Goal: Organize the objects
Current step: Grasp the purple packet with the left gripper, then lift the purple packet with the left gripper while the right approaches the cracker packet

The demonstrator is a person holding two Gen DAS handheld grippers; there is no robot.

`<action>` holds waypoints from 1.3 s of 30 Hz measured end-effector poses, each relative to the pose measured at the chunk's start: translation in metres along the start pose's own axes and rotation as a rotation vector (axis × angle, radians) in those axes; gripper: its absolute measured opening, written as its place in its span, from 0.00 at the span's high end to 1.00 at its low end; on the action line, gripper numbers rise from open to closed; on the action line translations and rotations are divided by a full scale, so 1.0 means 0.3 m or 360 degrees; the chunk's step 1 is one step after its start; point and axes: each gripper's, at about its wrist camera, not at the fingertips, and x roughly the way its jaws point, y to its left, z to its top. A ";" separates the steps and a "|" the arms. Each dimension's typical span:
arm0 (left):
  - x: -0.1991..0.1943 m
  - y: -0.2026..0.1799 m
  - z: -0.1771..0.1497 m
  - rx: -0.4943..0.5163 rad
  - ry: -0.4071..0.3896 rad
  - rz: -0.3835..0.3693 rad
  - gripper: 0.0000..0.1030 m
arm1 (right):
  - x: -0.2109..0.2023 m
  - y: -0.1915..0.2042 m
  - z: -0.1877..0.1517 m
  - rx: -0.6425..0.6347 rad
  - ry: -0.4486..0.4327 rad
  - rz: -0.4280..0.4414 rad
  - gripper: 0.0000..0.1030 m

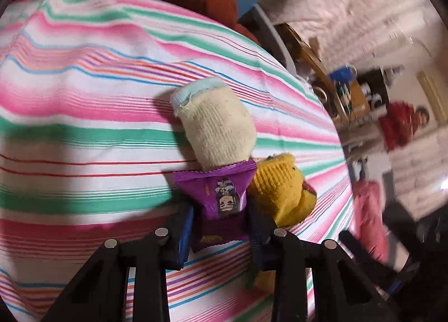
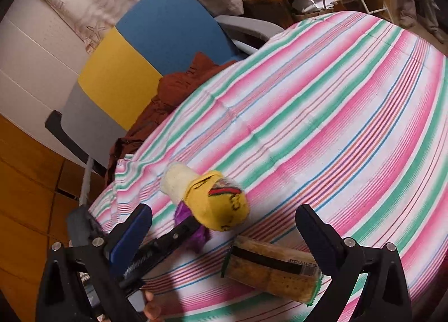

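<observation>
Your left gripper (image 1: 219, 219) has its jaws pressed onto a purple packet (image 1: 221, 196), pinching it from both sides; the packet sits low over the striped cloth (image 1: 84, 131). Whether the packet rests on the cloth or is lifted clear, you cannot tell from either view.

Landmark: the packet. A cream sock (image 1: 215, 125) lies just beyond it, its blue cuff pointing away from you, and its near end touches the packet's top edge. A yellow sock (image 1: 280, 190) lies just right of the packet, against the right finger.

Your right gripper (image 2: 224, 235) has its jaws spread wide, nothing between the pads. From the right wrist view the packet (image 2: 182, 214) shows only as a purple scrap under the yellow sock (image 2: 221, 201), with the left gripper's finger (image 2: 173, 238) reaching in to it. A cracker pack (image 2: 274, 271) lies on the cloth (image 2: 336, 111) on the near side of the packet, close to your right gripper's right finger and apart from the socks.

Past the cloth's far edge: a brown garment (image 2: 179, 86) and a chair (image 2: 156, 41).
</observation>
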 end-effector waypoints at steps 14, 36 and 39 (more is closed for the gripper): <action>-0.095 -0.043 -0.205 0.0636 -0.0159 0.0377 0.68 | 0.056 0.001 -0.017 -0.0044 0.0119 -0.0172 0.00; -0.071 -0.063 -0.235 0.0766 -0.0280 0.0450 0.65 | 0.001 0.104 -0.021 -0.0372 -0.0271 -0.0430 0.00; -0.072 -0.059 -0.232 0.0760 -0.0282 0.0440 0.65 | 0.020 0.104 -0.024 -0.0414 -0.0215 -0.0435 0.00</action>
